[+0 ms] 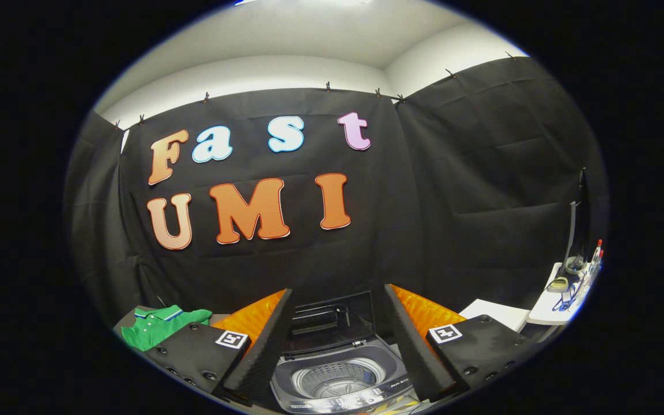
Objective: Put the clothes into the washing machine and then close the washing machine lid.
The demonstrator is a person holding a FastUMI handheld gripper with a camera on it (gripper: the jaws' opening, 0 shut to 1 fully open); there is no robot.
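Note:
A small top-loading washing machine (338, 377) stands between and just beyond my fingers, with its round steel drum (338, 378) showing. Its dark lid (332, 320) is raised upright at the back. A green polo shirt (159, 325) with a striped collar lies flat on a surface to the left of the machine, beyond my left finger (263, 340). My gripper (338, 340) is open, the fingers wide apart with nothing between them, held above the machine's front.
A white table (551, 302) to the right carries a stand, a cable and small bottles. A white box edge (496, 314) sits beside the right finger. Black cloth walls close off the back and sides.

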